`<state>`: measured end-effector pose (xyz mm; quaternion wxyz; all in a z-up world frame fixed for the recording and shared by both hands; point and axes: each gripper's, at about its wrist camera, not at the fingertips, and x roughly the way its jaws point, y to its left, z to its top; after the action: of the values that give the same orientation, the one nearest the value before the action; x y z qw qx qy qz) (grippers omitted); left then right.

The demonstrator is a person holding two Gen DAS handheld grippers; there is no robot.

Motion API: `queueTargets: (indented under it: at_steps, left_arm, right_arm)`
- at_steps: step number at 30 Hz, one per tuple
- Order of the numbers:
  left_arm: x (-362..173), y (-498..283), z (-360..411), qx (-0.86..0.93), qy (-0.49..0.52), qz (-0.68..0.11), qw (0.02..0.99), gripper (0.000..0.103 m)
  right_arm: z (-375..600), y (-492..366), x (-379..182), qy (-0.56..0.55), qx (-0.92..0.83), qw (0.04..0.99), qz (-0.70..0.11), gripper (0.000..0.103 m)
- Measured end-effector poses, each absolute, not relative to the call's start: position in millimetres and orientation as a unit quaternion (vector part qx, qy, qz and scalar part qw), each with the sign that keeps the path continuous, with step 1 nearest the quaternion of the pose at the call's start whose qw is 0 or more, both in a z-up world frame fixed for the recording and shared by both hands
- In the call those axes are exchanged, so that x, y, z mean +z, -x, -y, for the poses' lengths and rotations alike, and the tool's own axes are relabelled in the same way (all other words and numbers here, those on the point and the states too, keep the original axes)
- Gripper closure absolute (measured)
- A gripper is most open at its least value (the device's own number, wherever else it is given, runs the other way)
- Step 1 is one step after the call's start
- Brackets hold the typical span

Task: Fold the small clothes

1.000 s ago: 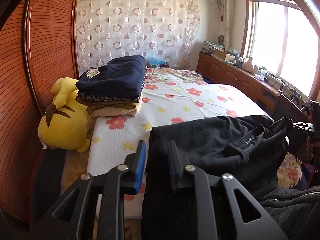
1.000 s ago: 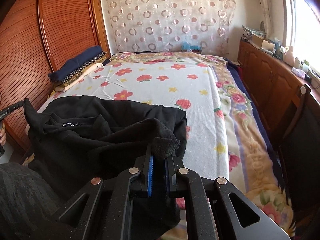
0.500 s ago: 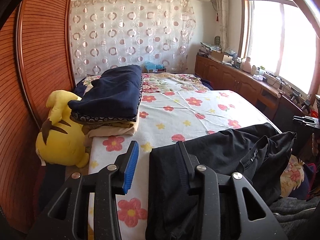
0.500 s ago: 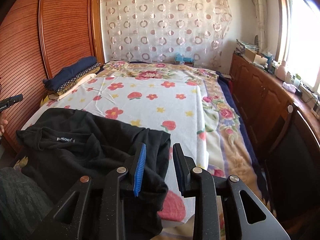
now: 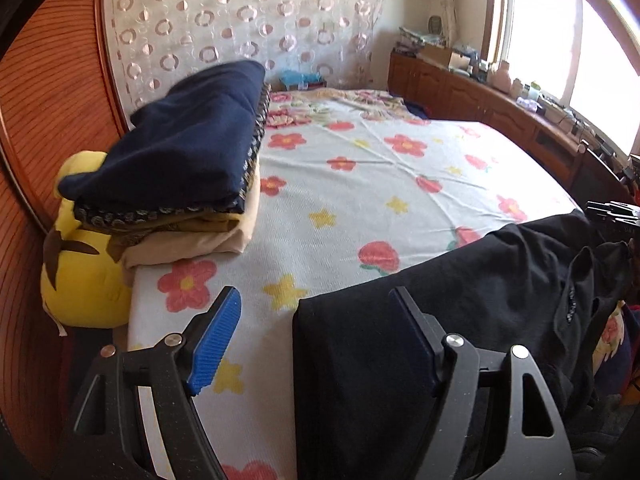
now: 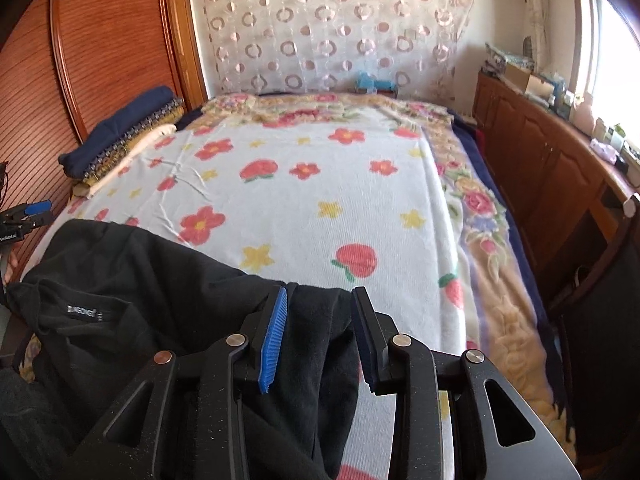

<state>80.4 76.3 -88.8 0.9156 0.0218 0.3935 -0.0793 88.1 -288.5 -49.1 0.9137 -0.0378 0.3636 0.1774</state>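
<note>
A black garment [image 5: 460, 312] lies crumpled across the near edge of the bed, its neck label facing up in the right wrist view [image 6: 132, 300]. My left gripper [image 5: 316, 320] is wide open above the garment's left corner, holding nothing. My right gripper [image 6: 320, 320] is open above the garment's right corner, with black cloth lying loose between the jaws. The left gripper also shows at the far left of the right wrist view [image 6: 28, 216].
A stack of folded clothes [image 5: 188, 160] with a navy piece on top sits at the bed's left side, next to a yellow plush toy [image 5: 80, 272]. The flowered bedsheet [image 5: 380, 168] stretches ahead. Wooden cabinets [image 6: 552, 160] line the right wall; a wooden wardrobe [image 6: 100, 40] stands left.
Both grippers have opened and let go of the black garment, which now rests on the bed. Both have drawn back and opened wider.
</note>
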Motion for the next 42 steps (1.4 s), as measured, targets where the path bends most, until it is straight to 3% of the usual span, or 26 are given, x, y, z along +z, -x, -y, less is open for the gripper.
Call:
queueTargets:
  at_steps: [5,7,9,14,24,26,28,31,36,41,42]
  left_arm:
    - [-110.6,-89.7,-76.5,-0.078,-0.008,-0.428,0.900,0.026]
    - [-116.1,-88.2,-75.9,-0.078,-0.004,-0.435,0.897,0.026]
    - [-117.3,-85.3,-76.5,-0.080,0.000,-0.434,0.898,0.026]
    - [-118.1,-80.6,-80.7,-0.077,0.012,-0.430,0.900,0.024]
    - [-118.2,-84.7,-80.5,-0.077,0.009,-0.428,0.900,0.024]
    - [-118.2,-84.4,-80.3,-0.077,0.009,-0.428,0.901,0.024]
    - [-117.8,-84.9,-80.2,-0.077,0.009,-0.428,0.901,0.023]
    - [-117.4,-86.2,-79.6,-0.078,0.008,-0.430,0.899,0.024]
    - [-115.1,-87.9,-77.8,-0.101,0.003,-0.440,0.892,0.024]
    - [-113.1,-88.9,-75.5,-0.123,-0.002,-0.445,0.887,0.035]
    - [-113.1,-89.6,-74.2,-0.125,-0.003,-0.445,0.887,0.037]
  right_arm:
    - [284.5,-101.4,-56.5,0.032,0.186,0.898,-0.397,0.069]
    - [285.2,-99.9,-54.2,0.032,0.197,0.897,-0.394,0.090]
    - [284.5,-98.2,-51.5,0.030,0.206,0.900,-0.383,0.099]
    - [317.6,-88.6,-31.0,-0.013,0.136,0.935,-0.327,0.101]
    - [329.1,-94.9,-32.2,-0.002,0.131,0.933,-0.336,0.101]
    - [325.7,-93.6,-25.7,0.007,0.125,0.935,-0.330,0.097]
    - [324.9,-93.6,-24.2,0.016,0.130,0.935,-0.328,0.081]
    - [321.1,-95.3,-27.2,0.033,0.137,0.931,-0.337,0.065]
    - [314.9,-110.2,-40.6,0.046,0.160,0.911,-0.377,0.062]
    - [313.3,-125.1,-45.9,0.049,0.172,0.897,-0.404,0.060]
    - [314.1,-127.4,-47.6,0.051,0.168,0.895,-0.411,0.056]
